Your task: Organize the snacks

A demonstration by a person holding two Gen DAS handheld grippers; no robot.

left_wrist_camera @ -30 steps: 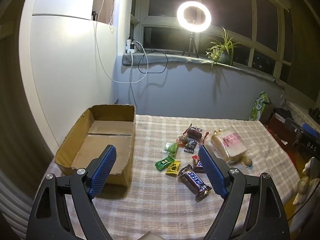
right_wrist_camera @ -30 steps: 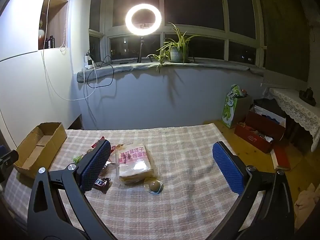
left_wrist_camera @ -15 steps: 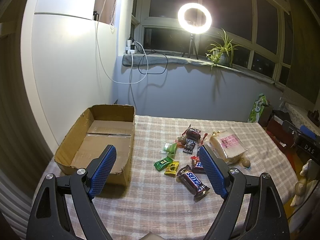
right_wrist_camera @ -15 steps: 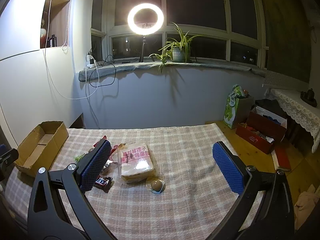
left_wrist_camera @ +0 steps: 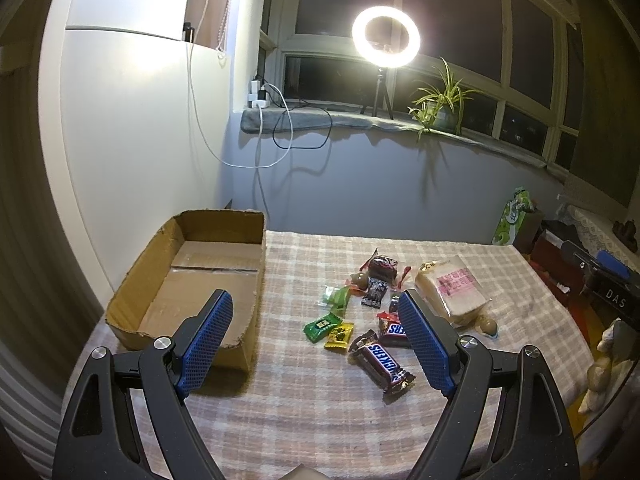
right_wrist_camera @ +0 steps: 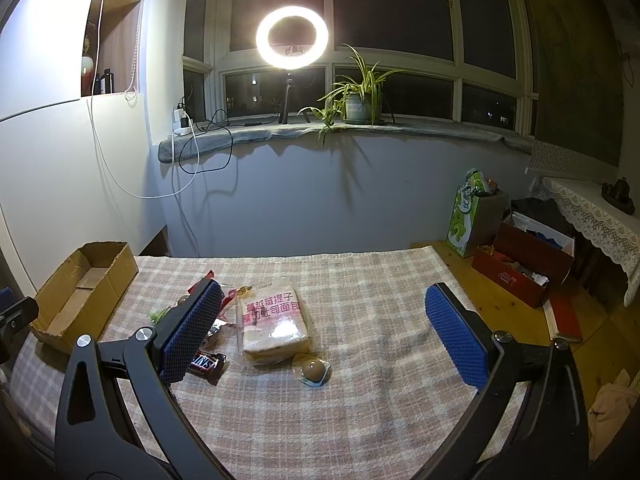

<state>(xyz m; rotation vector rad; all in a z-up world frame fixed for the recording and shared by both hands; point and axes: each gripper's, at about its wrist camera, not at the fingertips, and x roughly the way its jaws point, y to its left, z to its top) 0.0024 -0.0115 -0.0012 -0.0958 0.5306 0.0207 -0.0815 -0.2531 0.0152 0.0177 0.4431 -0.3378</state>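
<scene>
An open, empty cardboard box [left_wrist_camera: 192,280] sits at the table's left end; it also shows in the right wrist view [right_wrist_camera: 86,288]. Snacks lie mid-table: a Snickers bar [left_wrist_camera: 382,364], a second Snickers [left_wrist_camera: 394,330], green [left_wrist_camera: 322,325] and yellow [left_wrist_camera: 339,335] candies, a bagged bread loaf [left_wrist_camera: 454,290], also in the right wrist view [right_wrist_camera: 274,320], and a wrapped brown ball [right_wrist_camera: 313,369]. My left gripper [left_wrist_camera: 316,344] is open and empty above the near table edge. My right gripper [right_wrist_camera: 322,332] is open and empty, with the bread between its fingers' line of sight.
The table has a checked cloth [left_wrist_camera: 304,412]. A ring light [right_wrist_camera: 292,37] and a potted plant [right_wrist_camera: 358,100] stand on the windowsill. A green bag [right_wrist_camera: 468,216] and red boxes [right_wrist_camera: 524,264] stand on the floor to the right.
Both grippers have drifted slightly, so the snacks sit a little lower and nearer in both views. Nothing on the table has moved; both grippers stay open.
</scene>
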